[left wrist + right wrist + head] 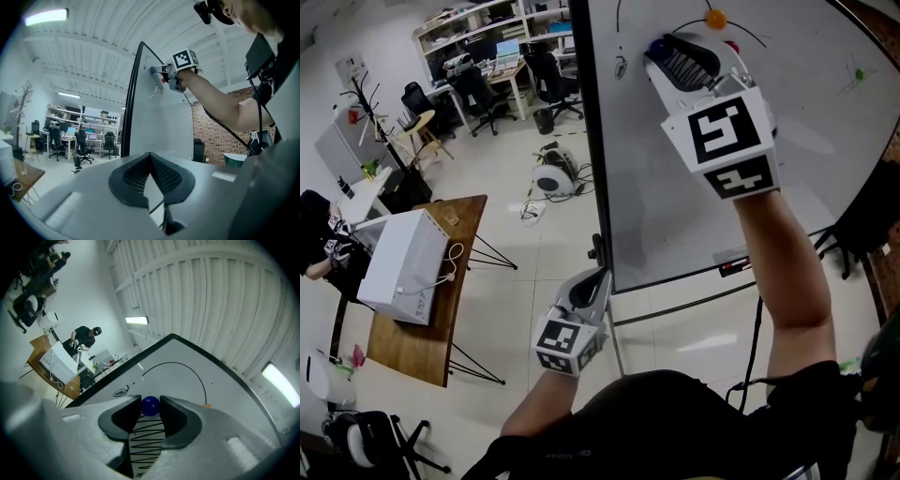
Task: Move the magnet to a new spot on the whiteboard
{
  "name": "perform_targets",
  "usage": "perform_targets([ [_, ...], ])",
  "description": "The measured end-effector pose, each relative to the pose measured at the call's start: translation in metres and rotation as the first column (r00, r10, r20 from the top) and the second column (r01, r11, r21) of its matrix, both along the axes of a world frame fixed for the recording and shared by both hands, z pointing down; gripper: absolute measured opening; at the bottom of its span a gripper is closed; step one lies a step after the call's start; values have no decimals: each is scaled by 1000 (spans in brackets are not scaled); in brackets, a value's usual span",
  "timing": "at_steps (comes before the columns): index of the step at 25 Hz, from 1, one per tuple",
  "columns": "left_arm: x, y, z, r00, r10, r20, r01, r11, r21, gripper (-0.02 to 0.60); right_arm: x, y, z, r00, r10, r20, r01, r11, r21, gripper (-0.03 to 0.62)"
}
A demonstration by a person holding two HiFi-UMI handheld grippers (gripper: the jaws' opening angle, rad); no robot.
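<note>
Up near the left edge of the white whiteboard (pixel 675 187), the right gripper (pixel 150 401) pinches the small round blue magnet (pixel 150 407) between its dark jaws; the left gripper (pixel 150 155) has its jaws closed together, empty.

I see pale glossy floor (pixel 502 178), wooden table (pixel 412 349) at left, office chairs (pixel 483 94), shelves (pixel 473 19) beyond; brick wall (pixel 212 140), ceiling lamp (pixel 46 16) lit.
</note>
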State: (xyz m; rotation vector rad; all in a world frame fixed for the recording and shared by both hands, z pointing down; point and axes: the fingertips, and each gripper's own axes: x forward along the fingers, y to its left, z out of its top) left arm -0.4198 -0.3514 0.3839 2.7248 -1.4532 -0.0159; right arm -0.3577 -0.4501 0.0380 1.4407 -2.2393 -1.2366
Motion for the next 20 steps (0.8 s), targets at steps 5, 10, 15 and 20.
perform_targets([
  [5, -2, 3, -1, 1000, 8, -2, -8, 1000, 2, 15, 0, 2, -1, 1000, -19, 20, 20, 999, -26, 109],
  [10, -3, 7, -2, 1000, 15, -3, -15, 1000, 1, 15, -1, 7, 3, 997, -50, 51, 53, 996, -70, 109],
  [15, -5, 11, 0, 1000, 28, -1, -28, 1000, 0, 15, -3, 21, 9, 995, -80, 65, 85, 993, -87, 110],
  [20, 0, 20, 1, 998, 64, -9, -64, 998, 0, 15, 1, 28, 29, 991, -94, 94, 108, 984, -145, 109],
])
